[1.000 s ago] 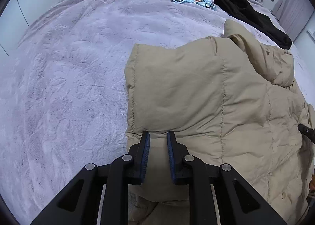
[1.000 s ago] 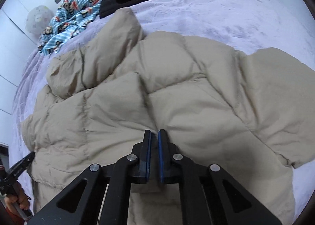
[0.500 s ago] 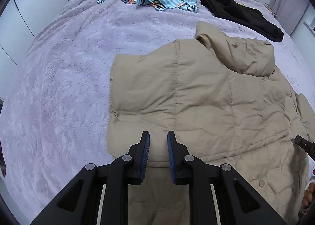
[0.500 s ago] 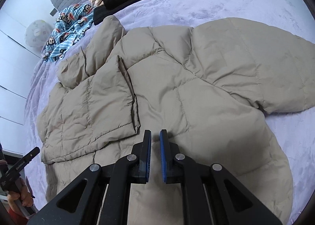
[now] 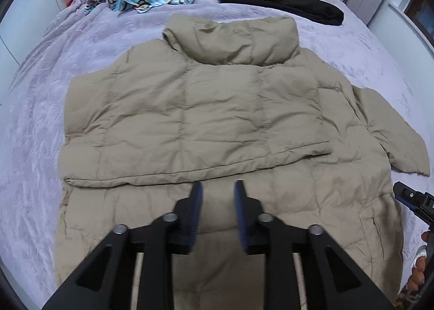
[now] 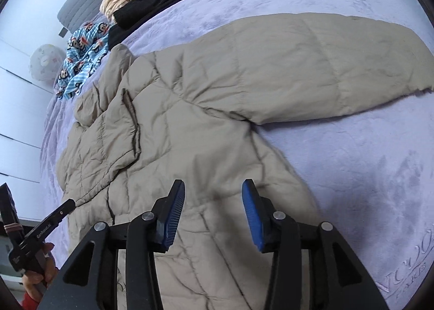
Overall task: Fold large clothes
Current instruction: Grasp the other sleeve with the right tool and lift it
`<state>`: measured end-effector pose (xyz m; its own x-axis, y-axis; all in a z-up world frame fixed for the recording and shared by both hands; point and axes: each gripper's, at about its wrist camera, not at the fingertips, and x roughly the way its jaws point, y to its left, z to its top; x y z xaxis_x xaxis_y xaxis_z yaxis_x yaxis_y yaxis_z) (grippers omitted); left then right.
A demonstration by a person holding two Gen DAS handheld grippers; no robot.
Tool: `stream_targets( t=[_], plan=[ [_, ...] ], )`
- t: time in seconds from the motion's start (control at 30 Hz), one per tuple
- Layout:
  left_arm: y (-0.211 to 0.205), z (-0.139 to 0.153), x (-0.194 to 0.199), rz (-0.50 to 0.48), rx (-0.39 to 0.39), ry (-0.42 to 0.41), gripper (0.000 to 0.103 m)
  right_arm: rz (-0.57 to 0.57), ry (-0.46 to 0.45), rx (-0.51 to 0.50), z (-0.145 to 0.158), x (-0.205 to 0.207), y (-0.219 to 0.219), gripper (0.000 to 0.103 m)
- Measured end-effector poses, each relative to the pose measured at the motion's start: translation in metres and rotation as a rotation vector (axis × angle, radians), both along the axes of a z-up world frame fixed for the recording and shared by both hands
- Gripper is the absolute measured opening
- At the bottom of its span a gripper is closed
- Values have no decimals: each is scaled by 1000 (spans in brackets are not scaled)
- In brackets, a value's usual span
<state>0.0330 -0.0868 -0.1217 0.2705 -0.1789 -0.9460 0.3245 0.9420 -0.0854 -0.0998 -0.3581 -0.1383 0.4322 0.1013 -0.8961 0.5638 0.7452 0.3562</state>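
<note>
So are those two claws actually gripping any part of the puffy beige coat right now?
No. The left gripper and right gripper are both open above the beige coat, with nothing between their jaws.

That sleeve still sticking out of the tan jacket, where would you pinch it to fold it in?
Probably at the cuff end of the sleeve, coming in from the open bedspread beyond it with the right gripper, whose jaws stand open. The cuff is a free, flat edge lying clear of the jacket body, so the fingers can slide around it and carry it across.
</note>
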Motion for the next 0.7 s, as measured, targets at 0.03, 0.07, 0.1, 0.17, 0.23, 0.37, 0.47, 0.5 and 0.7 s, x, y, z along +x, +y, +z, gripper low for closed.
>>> stream_targets(
  t=[0.03,0.07,0.1,0.17,0.23,0.37,0.47,0.5,0.7],
  plan=[
    [-8,1,-2,6,-10,-2,103,-18,3,7,-1,-7,-8,48],
    [-15,6,-4,16,-23,-36,103,-32,5,12,-2,-12,-14,49],
    [-22,11,-6,4,-32,-61,103,-46,7,14,-2,-18,-21,50],
    [-38,14,-6,-31,-15,-66,103,-68,11,13,-3,-27,-32,54],
    [-53,17,-8,-50,-10,-72,103,-94,7,28,-4,-36,-44,57],
    [-75,19,-9,-77,19,-101,103,-156,-44,52,-1,-53,-66,83],
    [-86,16,-7,-88,44,-114,103,-210,-112,35,10,-67,-86,84],
    [-88,13,-6,-91,46,-109,103,-223,-127,35,12,-70,-93,85],
    [-98,4,-3,-90,19,-55,103,-345,-235,173,6,-93,-139,103]
  ],
)
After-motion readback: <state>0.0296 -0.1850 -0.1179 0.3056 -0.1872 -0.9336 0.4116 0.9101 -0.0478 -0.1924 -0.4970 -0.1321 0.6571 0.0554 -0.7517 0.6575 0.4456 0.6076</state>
